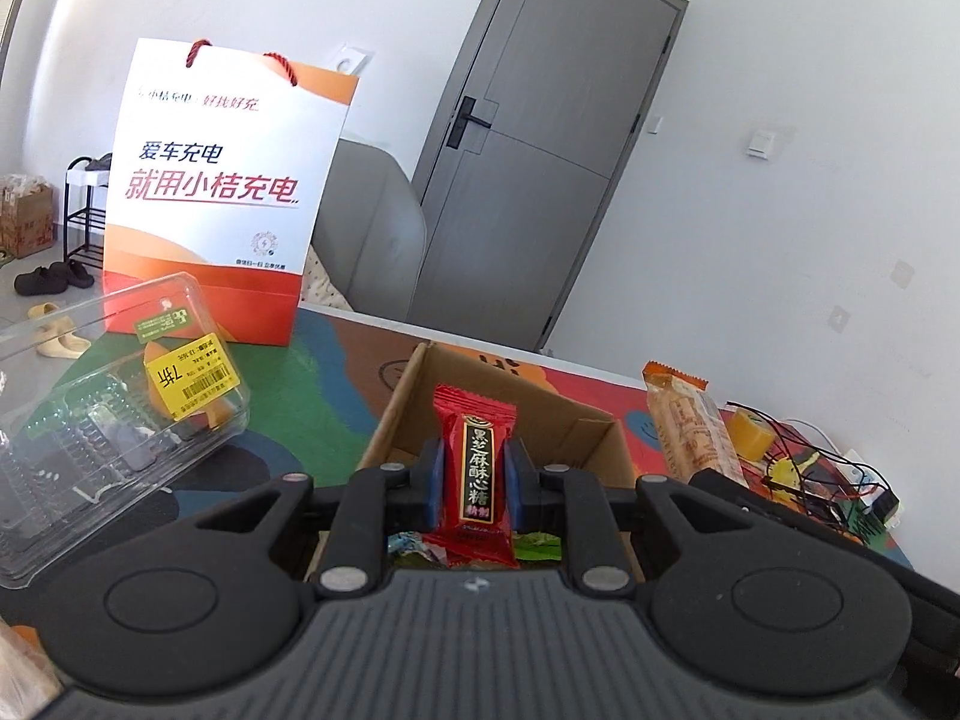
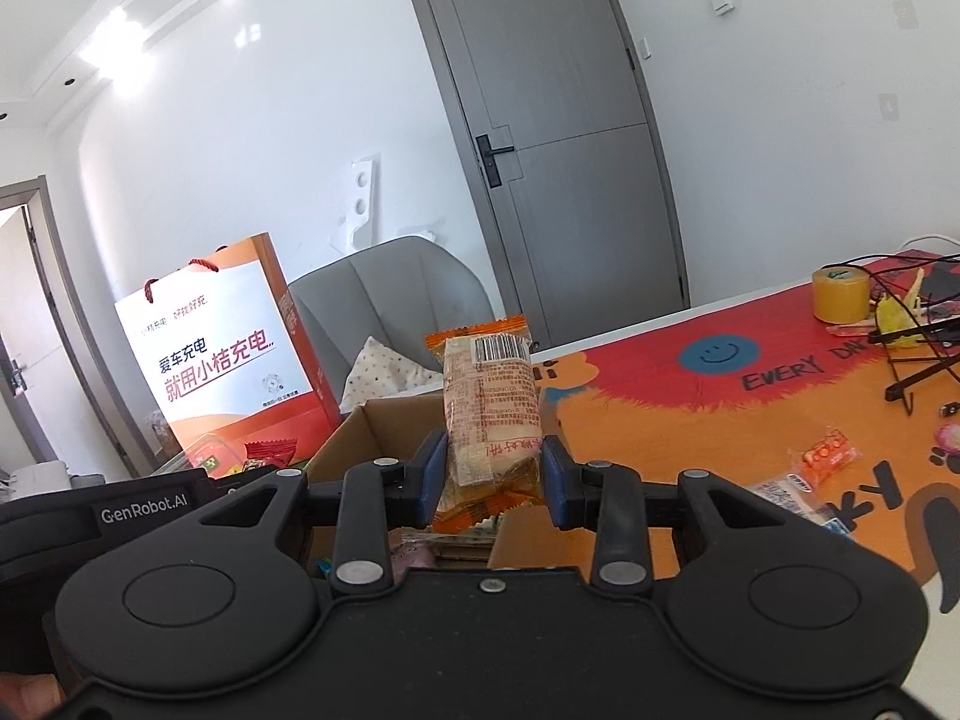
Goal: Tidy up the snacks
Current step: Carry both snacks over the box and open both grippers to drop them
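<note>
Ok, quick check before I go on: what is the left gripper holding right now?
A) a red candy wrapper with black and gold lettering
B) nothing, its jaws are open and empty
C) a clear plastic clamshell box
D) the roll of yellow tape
A: in the left wrist view the left gripper has its blue pads pressed on both sides of the upright red candy wrapper, above the open cardboard box.

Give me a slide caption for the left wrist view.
Left hand-held gripper holds red candy over cardboard box.
</note>
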Demonstrator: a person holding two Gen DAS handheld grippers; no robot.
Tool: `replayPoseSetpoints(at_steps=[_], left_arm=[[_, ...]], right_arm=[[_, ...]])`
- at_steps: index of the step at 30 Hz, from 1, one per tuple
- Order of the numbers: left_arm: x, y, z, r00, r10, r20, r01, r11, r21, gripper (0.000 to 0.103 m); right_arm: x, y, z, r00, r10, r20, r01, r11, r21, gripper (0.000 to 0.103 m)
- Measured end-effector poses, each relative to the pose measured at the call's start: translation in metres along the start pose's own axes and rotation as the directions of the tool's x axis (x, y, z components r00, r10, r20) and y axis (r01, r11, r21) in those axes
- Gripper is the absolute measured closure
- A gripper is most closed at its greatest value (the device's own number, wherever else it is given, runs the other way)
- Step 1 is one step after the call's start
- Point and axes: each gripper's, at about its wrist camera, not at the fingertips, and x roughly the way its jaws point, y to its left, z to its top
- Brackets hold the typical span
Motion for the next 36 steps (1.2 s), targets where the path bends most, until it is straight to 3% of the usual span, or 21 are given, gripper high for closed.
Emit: replayPoseSetpoints(at_steps=[17, 24, 32, 36], left_arm=[[0.053, 0.003, 0.016, 0.998, -0.016, -0.061, 0.015, 1.0, -0.013, 0.082], [0.055, 0.001, 0.017, 0.998, -0.008, -0.061, 0.008, 1.0, -0.003, 0.061], [0.046, 0.008, 0.015, 0.998, 0.029, -0.061, -0.03, 0.999, -0.013, 0.05], [0.041, 0.009, 0.015, 0.997, 0.046, -0.06, -0.047, 0.999, -0.01, 0.039]], right_arm=[[0.038, 0.008, 0.001, 0.999, -0.02, -0.047, 0.019, 1.0, -0.004, 0.069], [0.046, 0.003, 0.0, 0.998, -0.025, -0.064, 0.027, 0.999, 0.021, 0.069], [0.049, 0.006, -0.004, 0.997, 0.002, -0.073, 0.0, 1.0, 0.022, 0.068], [0.05, 0.008, -0.005, 0.996, 0.029, -0.09, -0.026, 0.999, 0.037, 0.048]])
